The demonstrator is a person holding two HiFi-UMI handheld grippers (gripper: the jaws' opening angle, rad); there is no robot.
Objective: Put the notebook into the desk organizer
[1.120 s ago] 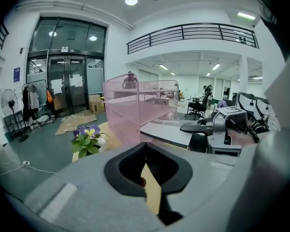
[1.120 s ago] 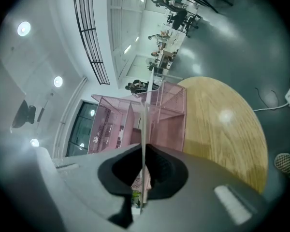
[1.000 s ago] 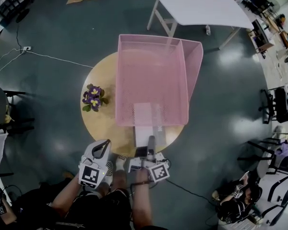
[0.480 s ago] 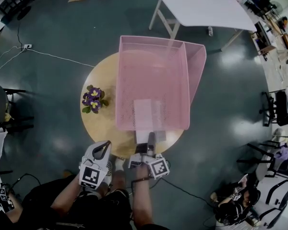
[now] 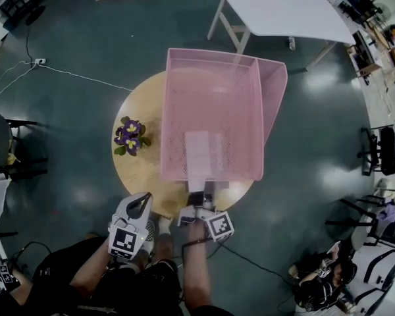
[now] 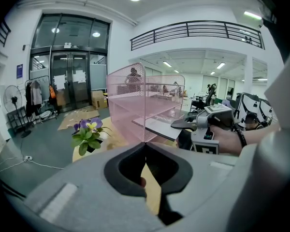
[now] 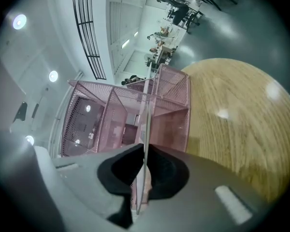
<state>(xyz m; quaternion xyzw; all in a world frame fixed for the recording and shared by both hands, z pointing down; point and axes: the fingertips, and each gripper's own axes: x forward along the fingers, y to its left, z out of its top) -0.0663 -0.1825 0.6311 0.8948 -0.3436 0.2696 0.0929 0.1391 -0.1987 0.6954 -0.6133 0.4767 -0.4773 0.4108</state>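
The pink mesh desk organizer point(image 5: 271, 104) stands on the round wooden table point(image 5: 141, 170), its open front facing me. The grey-white notebook point(image 5: 199, 151) lies flat, most of it inside the lowest shelf and seen through the mesh. My right gripper point(image 5: 207, 193) grips its near edge at the table's front; its jaws are just opening, with the thin notebook edge point(image 7: 146, 144) still pressed between the pads. The organizer point(image 7: 121, 115) fills that view. My left gripper point(image 5: 141, 204) hangs shut and empty off the table's front left, its jaws point(image 6: 145, 145) meeting with nothing between them.
A small pot of purple pansies point(image 5: 130, 135) sits on the table left of the organizer. A white folding table point(image 5: 276, 8) stands behind. Chairs and seated people are at the right point(image 5: 329, 268); a cable point(image 5: 79, 79) runs over the floor at the left.
The right gripper has pushed the notebook further into the organizer's bottom shelf, so less of it sticks out in front. The left gripper has stayed where it was.
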